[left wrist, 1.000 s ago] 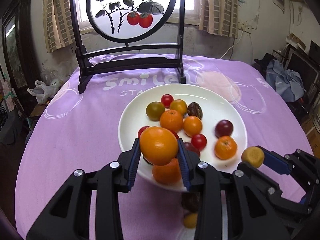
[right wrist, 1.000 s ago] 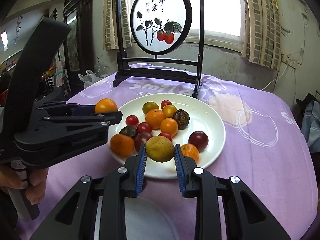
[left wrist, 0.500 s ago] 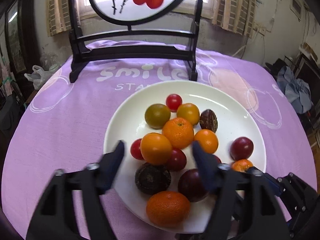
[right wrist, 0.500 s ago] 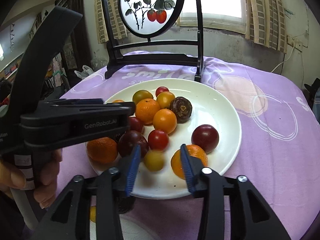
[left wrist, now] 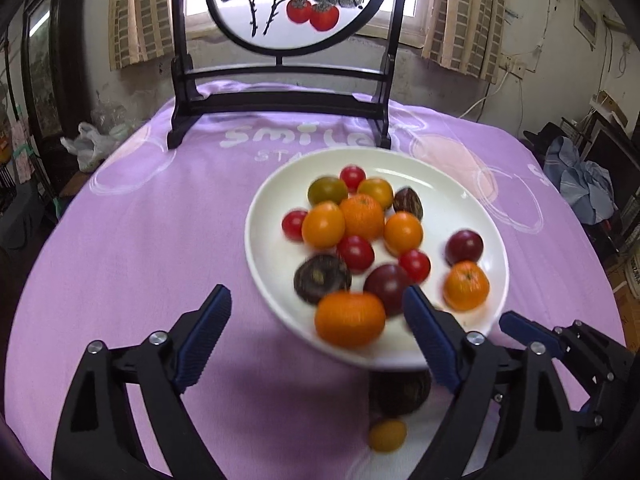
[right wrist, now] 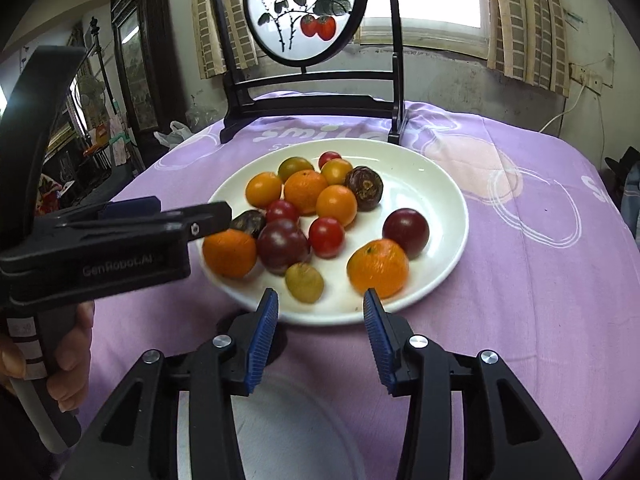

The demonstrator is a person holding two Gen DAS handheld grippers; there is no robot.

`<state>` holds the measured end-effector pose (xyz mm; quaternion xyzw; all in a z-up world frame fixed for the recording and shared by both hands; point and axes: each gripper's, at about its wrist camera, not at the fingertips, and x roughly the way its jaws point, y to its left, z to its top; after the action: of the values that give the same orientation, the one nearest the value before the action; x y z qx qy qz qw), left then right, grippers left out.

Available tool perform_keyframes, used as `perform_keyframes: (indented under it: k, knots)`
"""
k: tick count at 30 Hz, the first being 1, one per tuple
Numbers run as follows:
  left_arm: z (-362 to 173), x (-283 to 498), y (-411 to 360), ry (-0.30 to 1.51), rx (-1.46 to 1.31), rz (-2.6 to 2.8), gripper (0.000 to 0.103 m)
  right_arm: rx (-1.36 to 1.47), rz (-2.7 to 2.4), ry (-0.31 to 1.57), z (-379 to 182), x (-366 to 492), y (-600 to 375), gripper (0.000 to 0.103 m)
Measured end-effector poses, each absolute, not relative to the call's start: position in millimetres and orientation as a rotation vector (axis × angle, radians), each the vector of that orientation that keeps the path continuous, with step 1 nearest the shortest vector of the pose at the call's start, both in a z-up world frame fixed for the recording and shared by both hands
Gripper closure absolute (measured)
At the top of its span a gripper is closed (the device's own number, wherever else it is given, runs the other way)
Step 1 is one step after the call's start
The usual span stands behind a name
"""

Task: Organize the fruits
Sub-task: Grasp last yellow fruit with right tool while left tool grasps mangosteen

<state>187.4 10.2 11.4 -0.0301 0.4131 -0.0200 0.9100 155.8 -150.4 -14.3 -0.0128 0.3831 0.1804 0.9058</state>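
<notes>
Motion blur smeared the near fruits on the white plate [left wrist: 272, 280]. Both the left gripper [left wrist: 316, 312] and right gripper [right wrist: 318, 314] stood wide apart, empty. Only the left view showed what looked like a dark fruit [left wrist: 400, 394] and a yellow tomato [left wrist: 387, 435] under the plate's near rim.

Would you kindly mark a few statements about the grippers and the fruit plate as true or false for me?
1. The left gripper is open and holds nothing. True.
2. The right gripper grips the yellow-green fruit. False: it is open, and the fruit lies on the white plate.
3. The plate sits on a purple tablecloth. True.
4. The plate holds only oranges. False: red cherry tomatoes and dark fruits lie there too.
5. A painted round screen stands behind the plate. True.
</notes>
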Motion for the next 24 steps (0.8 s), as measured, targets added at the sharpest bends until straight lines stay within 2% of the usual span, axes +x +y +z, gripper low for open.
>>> perform_keyframes:
  k: [6,11,13,14,15,20,22,24]
  knots:
    - [-7,157,9,0.896,-0.058,-0.052,0.015,-0.038,0.368,0.799,-17,132,-154,0.048]
    - [-17,137,2,0.911,-0.036,-0.091,0.015,-0.027,0.348,0.812,-24,113,-165,0.046]
    - [-18,129,-3,0.901,-0.015,-0.113,0.015,-0.014,0.333,0.809,-25,106,-171,0.040]
    - [-19,125,-8,0.894,0.008,-0.119,0.015,-0.006,0.323,0.801,-26,102,-175,0.031]
    - [-21,121,-11,0.891,0.026,-0.122,0.015,-0.002,0.309,0.789,-27,97,-180,0.027]
    - [-29,112,-21,0.908,0.048,-0.145,0.015,0.010,0.263,0.764,-26,86,-195,0.027]
    - [-32,111,-25,0.906,0.070,-0.145,0.020,0.012,0.255,0.756,-24,85,-196,0.027]
    - [-37,112,-29,0.917,0.094,-0.151,0.031,0.010,0.255,0.751,-23,85,-196,0.027]
